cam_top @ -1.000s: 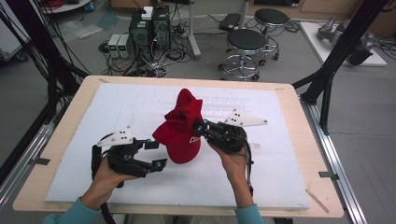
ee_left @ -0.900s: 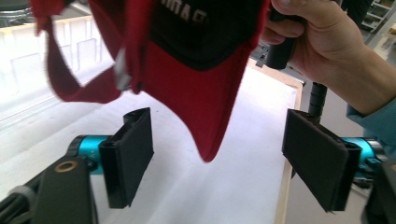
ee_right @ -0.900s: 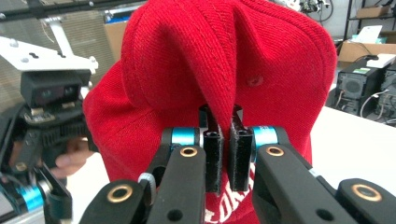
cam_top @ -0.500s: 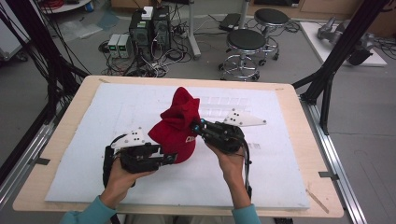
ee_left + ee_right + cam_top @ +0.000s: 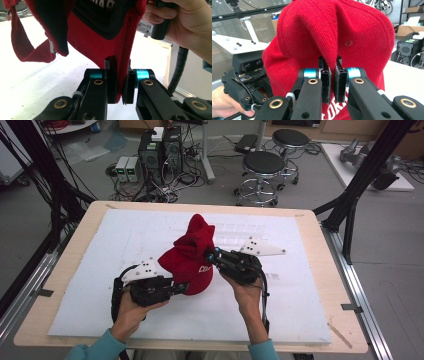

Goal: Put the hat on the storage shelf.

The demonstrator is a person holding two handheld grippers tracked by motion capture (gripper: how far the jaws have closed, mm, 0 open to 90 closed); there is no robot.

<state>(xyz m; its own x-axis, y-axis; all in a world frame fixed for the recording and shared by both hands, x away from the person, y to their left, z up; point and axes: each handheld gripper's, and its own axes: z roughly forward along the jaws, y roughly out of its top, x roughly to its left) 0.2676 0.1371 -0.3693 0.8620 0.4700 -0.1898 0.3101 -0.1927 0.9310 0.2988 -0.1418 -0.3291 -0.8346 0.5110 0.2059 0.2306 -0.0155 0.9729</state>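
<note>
Both tools grip the red cap: the left tool has just closed on its edge, the right tool pinches a crown fold. Next, probably lifting it off the desk together.

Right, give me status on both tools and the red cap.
Left tool just closed, clamped on the red cap at its edge. Right tool shut on a fold of the crown. Cap held up off the white mat. Nothing in the way.

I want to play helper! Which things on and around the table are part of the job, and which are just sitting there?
Part of the job:
- red cap
- left gripper, pinching the cap's edge
- right gripper, pinching a fold of the cap
- white mat under it

Just sitting there:
- two stools
- computer boxes on the floor
- tangled cables
</note>
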